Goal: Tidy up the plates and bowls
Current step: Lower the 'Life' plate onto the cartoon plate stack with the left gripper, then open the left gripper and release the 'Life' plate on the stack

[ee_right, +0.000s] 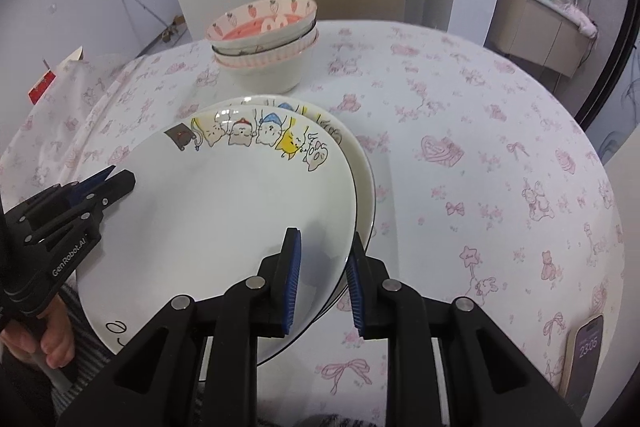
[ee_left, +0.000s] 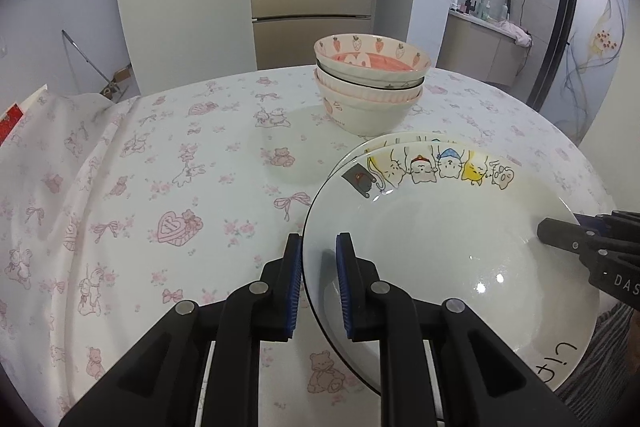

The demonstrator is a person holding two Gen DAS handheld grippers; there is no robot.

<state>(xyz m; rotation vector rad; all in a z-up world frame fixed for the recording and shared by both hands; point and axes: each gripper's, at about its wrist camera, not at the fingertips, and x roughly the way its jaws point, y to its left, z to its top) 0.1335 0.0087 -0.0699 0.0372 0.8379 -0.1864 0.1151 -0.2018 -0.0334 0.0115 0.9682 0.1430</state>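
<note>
White glazed china fills the near side of the table: a cat plate (ee_left: 448,259) with a thin dark rim is held tilted over a second plate (ee_right: 362,163) that lies on the cloth beneath it, offset toward the bowls. Round as it is, the cat plate has no long axis; its row of painted cats runs along the far edge, pointing toward the bowls, and handwritten lettering sits on the near edge by the person.

The left gripper (ee_left: 319,287) pinches the cat plate's left rim, one blue pad above and one below. The right gripper (ee_right: 322,283) pinches the opposite rim the same way, though whether its outer pad also catches the lower plate's edge I cannot tell.

Beyond the plates, a stack of bowls (ee_left: 370,87) stands upright, the top one with strawberries painted inside; it is near but apart from the plates. A pink-printed tablecloth (ee_left: 160,187) covers the round table. A phone (ee_right: 582,359) lies at the table's near right edge, well apart from the plates. A hand (ee_right: 48,339) grips the left tool's handle.
</note>
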